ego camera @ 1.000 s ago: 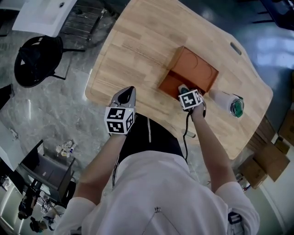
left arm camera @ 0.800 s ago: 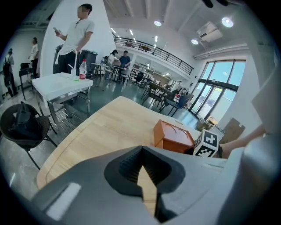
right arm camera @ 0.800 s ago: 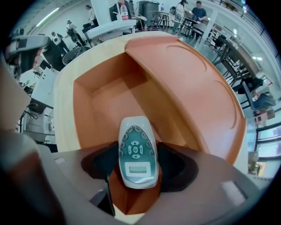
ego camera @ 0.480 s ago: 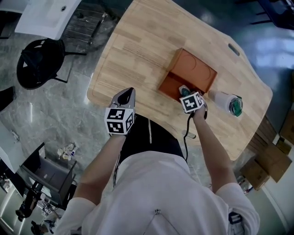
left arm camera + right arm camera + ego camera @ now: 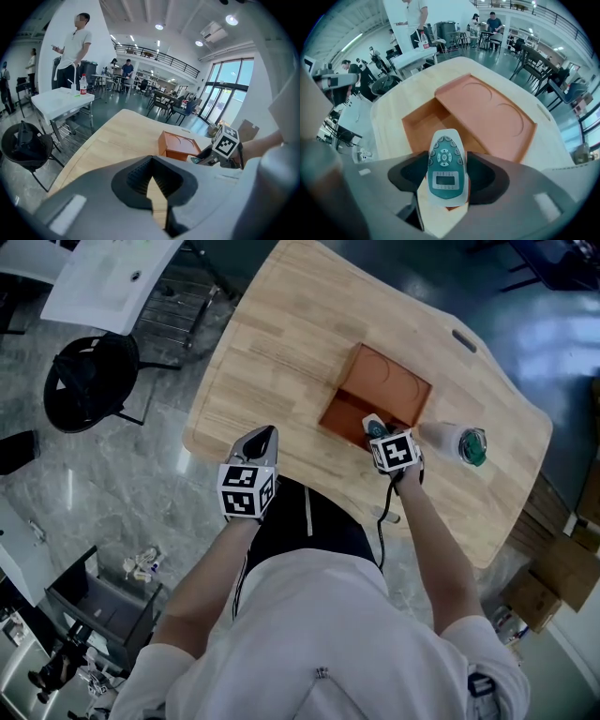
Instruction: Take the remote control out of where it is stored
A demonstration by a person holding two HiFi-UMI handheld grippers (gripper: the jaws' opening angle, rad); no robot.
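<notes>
Gripping: right gripper (image 5: 447,180) clamped on remote control (image 5: 446,166), raised over near edge of orange box's (image 5: 389,390) open compartment | left gripper (image 5: 151,187) closed, empty, at table's (image 5: 281,324) near edge | progress: removal apparently almost done; remaining: carry clear, set down

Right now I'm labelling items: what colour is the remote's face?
Teal face in a white shell on the remote control, clearest in the right gripper view.
</notes>
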